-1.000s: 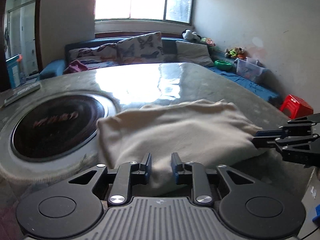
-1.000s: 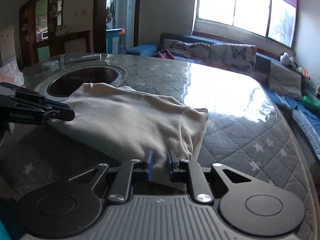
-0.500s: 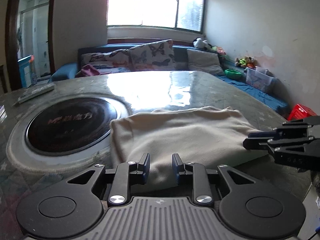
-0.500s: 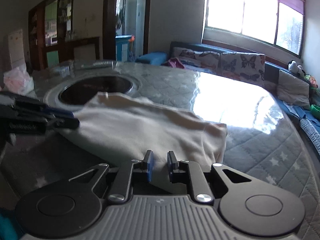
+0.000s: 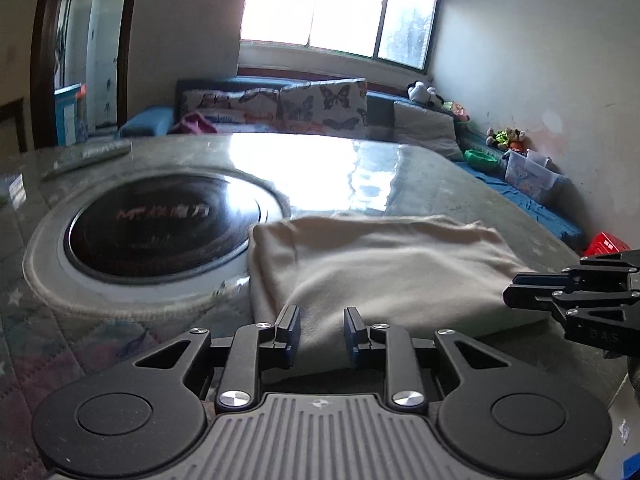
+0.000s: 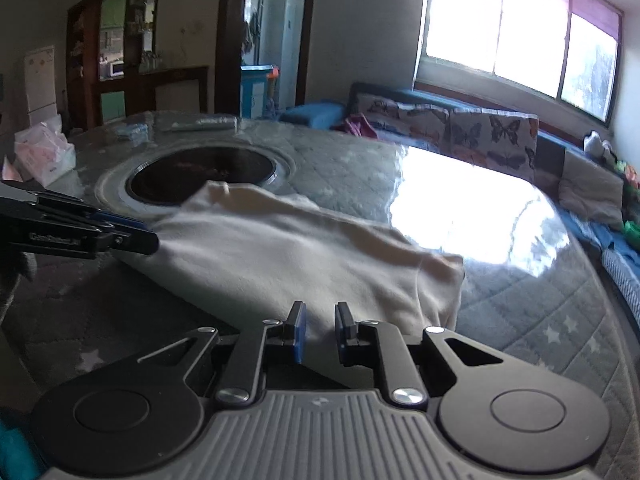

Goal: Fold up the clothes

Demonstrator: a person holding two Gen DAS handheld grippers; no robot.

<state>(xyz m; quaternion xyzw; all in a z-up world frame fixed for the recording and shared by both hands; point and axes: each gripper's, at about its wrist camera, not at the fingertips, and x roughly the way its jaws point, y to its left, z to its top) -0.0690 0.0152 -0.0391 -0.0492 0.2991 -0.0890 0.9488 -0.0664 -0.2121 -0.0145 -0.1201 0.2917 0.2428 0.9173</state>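
Cream garment (image 5: 384, 268), folded flat, lies on quilted table cover (image 6: 520, 320) just beside round dark cooktop (image 5: 160, 224); one corner touches cooktop rim. Left gripper (image 5: 322, 332) at near-left hem, cloth between narrowly parted jaws, clamped on garment. Right gripper (image 6: 320, 332) at near-right hem, jaws nearly together, pinching garment edge. Sofa with butterfly cushions (image 5: 320, 104) behind table, under window (image 6: 516, 36).

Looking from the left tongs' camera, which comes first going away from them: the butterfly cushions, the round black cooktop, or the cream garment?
1. Cream garment, right at the left tongs.
2. Round black cooktop, farther, left.
3. Butterfly cushions, far back under the window.
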